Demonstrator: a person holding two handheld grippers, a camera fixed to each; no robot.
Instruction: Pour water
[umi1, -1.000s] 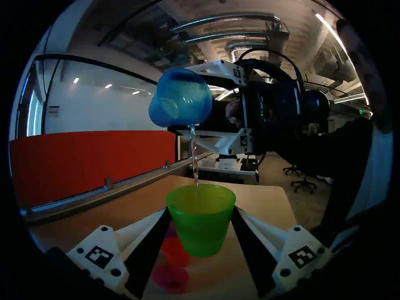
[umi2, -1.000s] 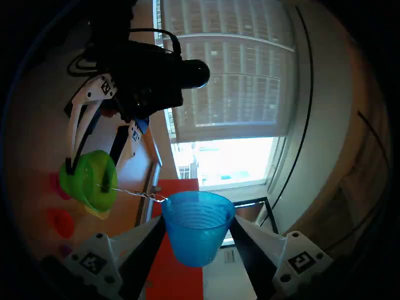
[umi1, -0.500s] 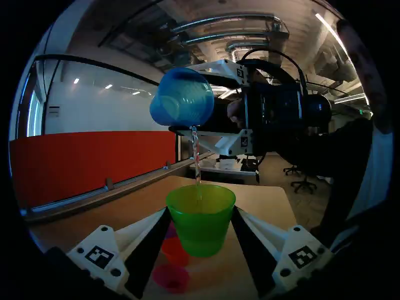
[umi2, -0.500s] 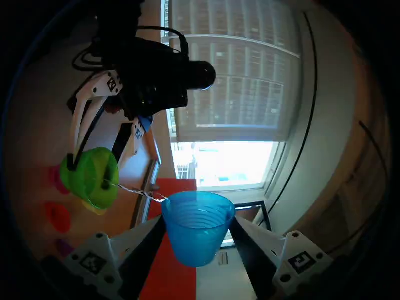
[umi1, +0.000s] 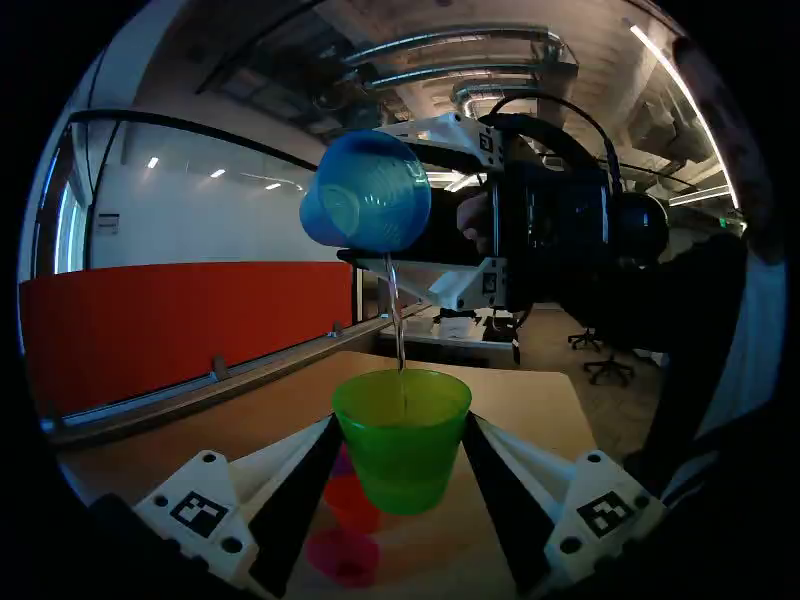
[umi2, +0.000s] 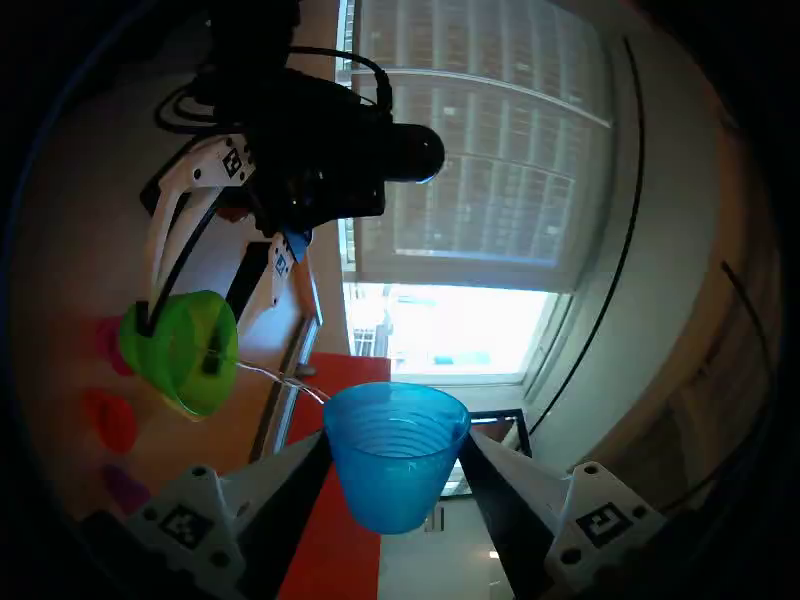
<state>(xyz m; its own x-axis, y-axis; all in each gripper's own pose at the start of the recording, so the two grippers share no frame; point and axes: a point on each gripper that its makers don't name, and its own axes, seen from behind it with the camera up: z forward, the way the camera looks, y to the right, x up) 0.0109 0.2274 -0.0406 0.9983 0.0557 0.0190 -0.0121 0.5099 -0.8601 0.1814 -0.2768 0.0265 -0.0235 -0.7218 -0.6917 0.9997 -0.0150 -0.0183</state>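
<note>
Green plastic is seen at the centre of the left gripper view: a green cup (umi1: 400, 465) is held upright between the fingers of the left gripper (umi1: 402, 428), which are pressed against its two sides, over a wooden table (umi1: 530, 400). Higher up, a blue cup (umi1: 365, 192) is clamped in the right gripper (umi2: 397, 445) and is tipped with its mouth down and to the left. A thin stream of water (umi1: 397, 320) is carried from the blue cup's lower rim into the open mouth of the green cup. In the right gripper view the blue cup is gripped on both sides by the near fingers, and the stream is seen arcing from its rim to the green cup farther off. A red cup (umi1: 350, 500) and a pink cup (umi1: 340, 555) are seen on the table below the green cup. A red partition (umi1: 170, 320) is seen behind the table's far edge, and a bright window (umi2: 450, 330) is seen beyond the blue cup.
</note>
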